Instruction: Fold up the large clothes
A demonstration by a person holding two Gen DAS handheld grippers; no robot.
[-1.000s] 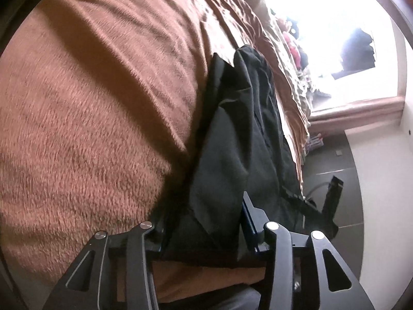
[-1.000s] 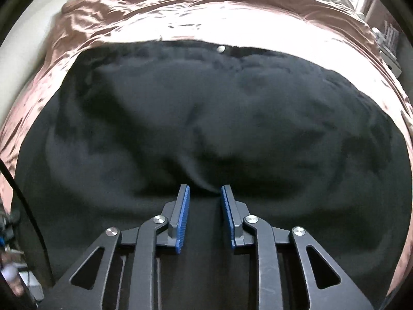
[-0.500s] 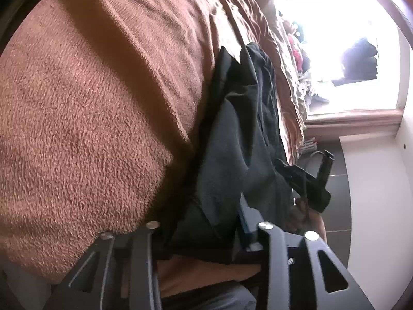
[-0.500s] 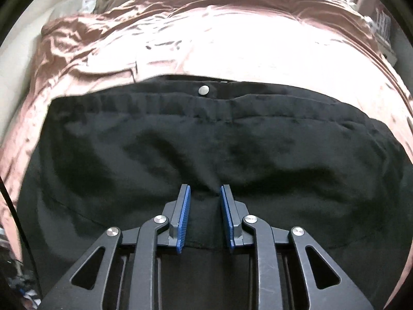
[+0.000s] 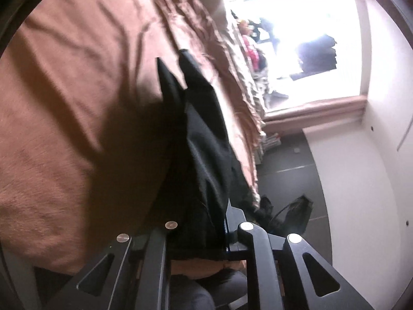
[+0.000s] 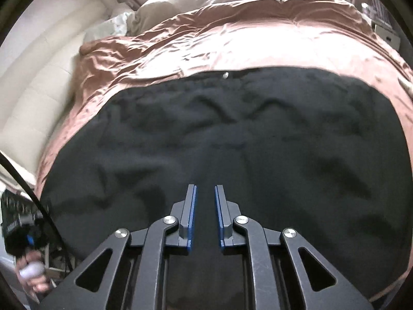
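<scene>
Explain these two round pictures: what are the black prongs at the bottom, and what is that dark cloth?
No robot here: a person holds a two-finger gripper in each hand, each with a camera looking along its fingers. The prongs are those fingers. A black garment lies on a bed's brown cover. The left gripper has just been closing and pinches a fold of it. The right gripper, also just closing, is at the same cloth; whether it pinches is unclear.

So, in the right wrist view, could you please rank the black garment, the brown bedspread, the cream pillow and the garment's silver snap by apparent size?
1. black garment
2. brown bedspread, partly hidden beneath it
3. cream pillow, farther away, so unsure
4. silver snap
</scene>
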